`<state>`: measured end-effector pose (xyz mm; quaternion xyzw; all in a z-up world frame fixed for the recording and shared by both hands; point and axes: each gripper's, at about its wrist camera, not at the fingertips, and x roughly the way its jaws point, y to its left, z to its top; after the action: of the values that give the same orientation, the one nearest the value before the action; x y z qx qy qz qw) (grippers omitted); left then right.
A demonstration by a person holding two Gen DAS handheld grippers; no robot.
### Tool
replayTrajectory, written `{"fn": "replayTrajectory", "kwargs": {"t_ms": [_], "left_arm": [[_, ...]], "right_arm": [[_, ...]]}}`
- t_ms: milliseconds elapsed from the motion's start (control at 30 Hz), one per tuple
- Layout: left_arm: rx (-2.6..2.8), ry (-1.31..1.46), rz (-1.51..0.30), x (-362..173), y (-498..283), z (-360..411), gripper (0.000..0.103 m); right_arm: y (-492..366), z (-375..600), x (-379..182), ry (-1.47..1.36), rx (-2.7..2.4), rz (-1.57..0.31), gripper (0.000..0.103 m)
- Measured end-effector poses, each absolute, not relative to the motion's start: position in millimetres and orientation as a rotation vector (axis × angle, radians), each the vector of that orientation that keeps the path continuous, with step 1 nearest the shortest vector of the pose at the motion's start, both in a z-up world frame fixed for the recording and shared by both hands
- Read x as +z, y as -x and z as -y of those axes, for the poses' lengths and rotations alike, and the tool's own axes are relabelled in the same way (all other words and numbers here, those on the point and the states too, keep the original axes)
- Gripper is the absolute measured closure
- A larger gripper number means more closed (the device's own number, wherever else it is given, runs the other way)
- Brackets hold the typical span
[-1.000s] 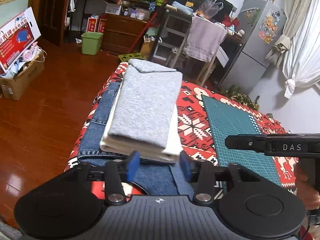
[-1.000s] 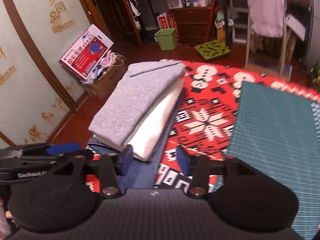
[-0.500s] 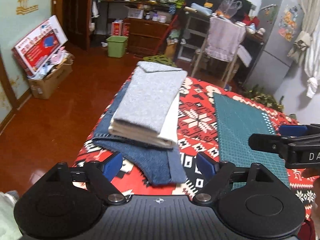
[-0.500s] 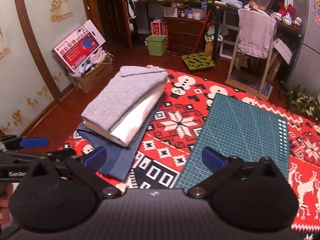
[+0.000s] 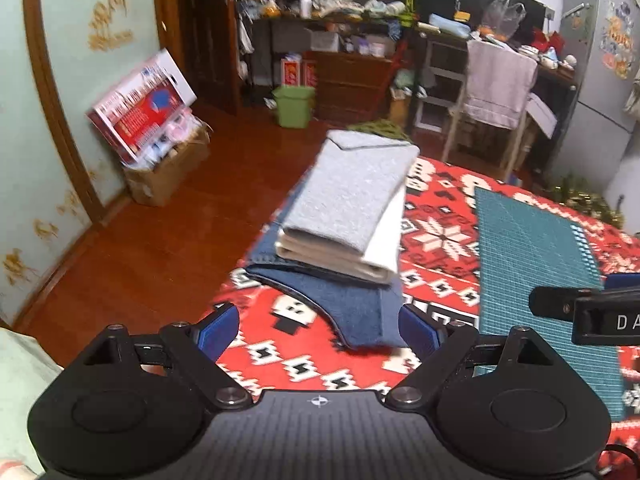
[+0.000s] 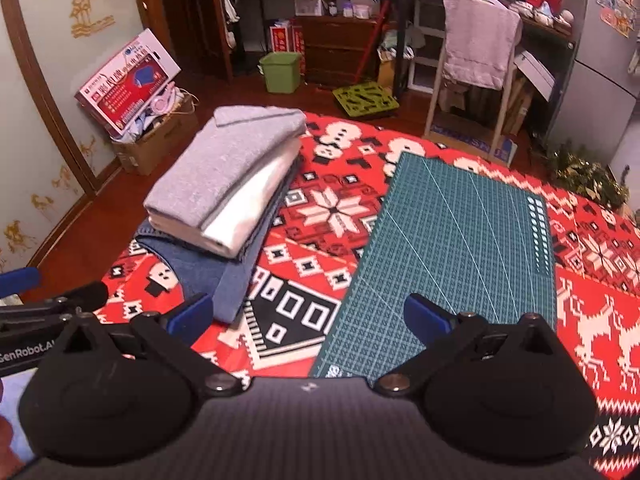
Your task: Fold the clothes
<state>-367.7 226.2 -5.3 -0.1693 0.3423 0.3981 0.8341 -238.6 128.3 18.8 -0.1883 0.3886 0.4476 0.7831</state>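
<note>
The right gripper (image 6: 308,318) hangs above the table (image 6: 332,216) with its blue fingers (image 6: 426,316) wide apart and empty. To the left lies a stack: a grey folded garment (image 6: 224,168) on a white one (image 6: 252,208), on blue jeans (image 6: 216,276). A green cutting mat (image 6: 460,240) lies beside the stack

Polished wooden floor (image 6: 120,184), cluttered dark shelves (image 6: 320,12), grey fridge (image 5: 596,80) at right.

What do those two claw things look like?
Both claws, left claw and right claw, are black plastic with two round discs, silver screws and blue finger pads. White letters mark their sides: "GenRobot" on the left one, "DA" on the right.
</note>
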Motion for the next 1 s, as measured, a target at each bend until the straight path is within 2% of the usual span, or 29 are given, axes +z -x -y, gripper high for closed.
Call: {"fn": "replayTrajectory", "kwargs": {"t_ms": [200,333,1000], "left_arm": [[0.875,0.373,-0.755,-4.6,368.4,-222.3,0.015],[0.858,0.398,-0.763,-5.6,370.2,-220.4,0.011],[0.844,0.442,-0.79,-11.7,370.5,-220.3,0.011]], "right_arm": [[246.0,-123.7,14.4,0.437,0.927,-0.842,0.0],[251.4,-122.2,12.0,0.439,0.924,-0.857,0.0],[260.6,-126.8,10.9,0.458,0.925,-0.847,0.0]]}}
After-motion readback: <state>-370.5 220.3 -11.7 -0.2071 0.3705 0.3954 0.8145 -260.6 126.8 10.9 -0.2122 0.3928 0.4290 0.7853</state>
